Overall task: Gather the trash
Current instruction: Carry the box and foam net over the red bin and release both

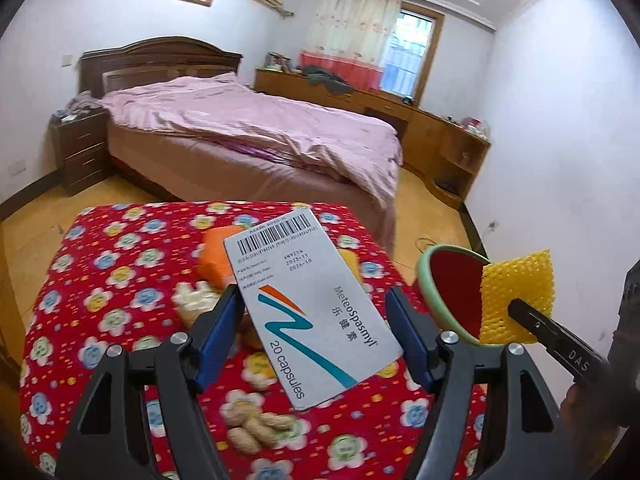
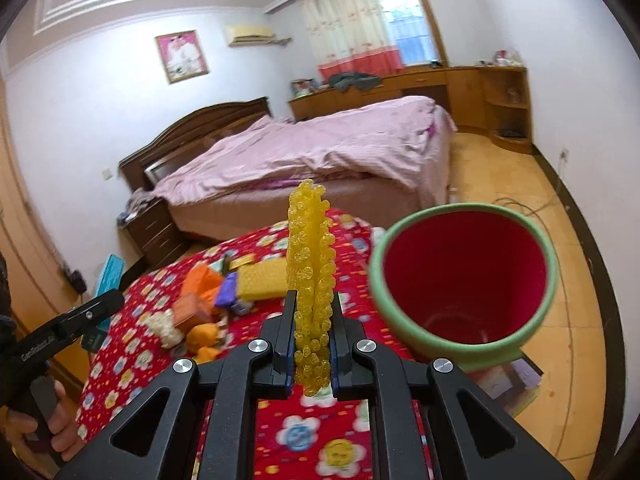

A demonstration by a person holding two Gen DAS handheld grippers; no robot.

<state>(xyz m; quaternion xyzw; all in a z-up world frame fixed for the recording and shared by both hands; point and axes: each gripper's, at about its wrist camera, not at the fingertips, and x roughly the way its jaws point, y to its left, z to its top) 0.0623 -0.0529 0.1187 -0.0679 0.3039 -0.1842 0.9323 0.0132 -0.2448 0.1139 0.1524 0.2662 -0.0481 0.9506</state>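
Yellow foam net [image 2: 312, 280], light & squashy, is pinched low in the right gripper [image 2: 313, 344], near the bin [image 2: 464, 276] off the table's right edge. Left gripper [image 1: 316, 320] spans the pill box [image 1: 308, 312], stiff card; can't tell if gripped. Red floral cloth [image 1: 120, 280]; bedroom w/ bed [image 1: 256, 136].

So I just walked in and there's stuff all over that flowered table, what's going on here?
A person is clearing trash off the table with a handheld gripper in each hand. The left gripper holds a white medicine box above the table. The right gripper is shut on a yellow foam net next to the red bin with the green rim. Peanuts and orange wrappers lie on the cloth.
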